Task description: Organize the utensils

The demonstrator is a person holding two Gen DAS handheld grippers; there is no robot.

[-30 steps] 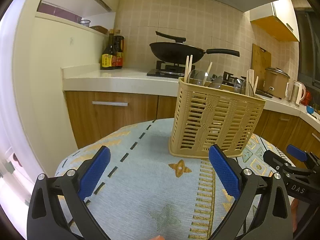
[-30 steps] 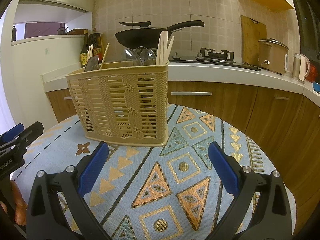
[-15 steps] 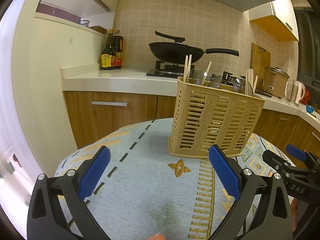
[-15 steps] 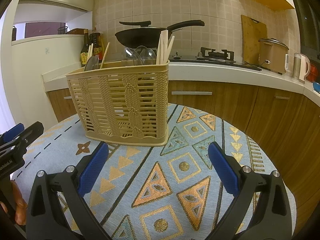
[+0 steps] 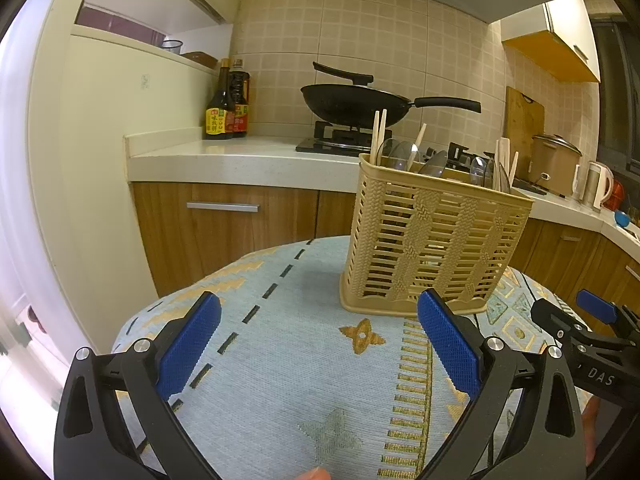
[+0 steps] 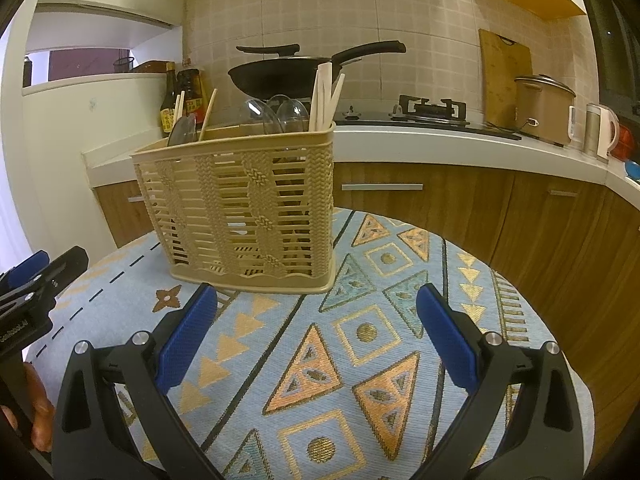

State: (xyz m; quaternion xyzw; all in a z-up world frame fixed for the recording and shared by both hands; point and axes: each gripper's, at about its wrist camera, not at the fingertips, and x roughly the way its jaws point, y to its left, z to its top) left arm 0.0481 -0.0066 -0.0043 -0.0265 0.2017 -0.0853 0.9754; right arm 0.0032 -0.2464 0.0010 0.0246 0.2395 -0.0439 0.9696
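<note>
Beige woven-look basket on a pale-blue tablecloth — orange triangles, gold dots, dark dashed lines.

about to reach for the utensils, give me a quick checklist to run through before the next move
1. Left gripper open and holding nothing: ok, its blue fingers stand wide apart over the tablecloth.
2. Right gripper open and holding nothing: ok.
3. Basket upright on the table: ok, its base sits flat on the cloth.
4. Chopsticks and spoons inside the basket: ok, they stick up above the rim.
5. Utensils sorted by compartment: cannot tell, the inside dividers are hidden behind the slatted wall.
6. Loose utensils on the table: none in either view, but the near edge is hidden by the grippers.
</note>
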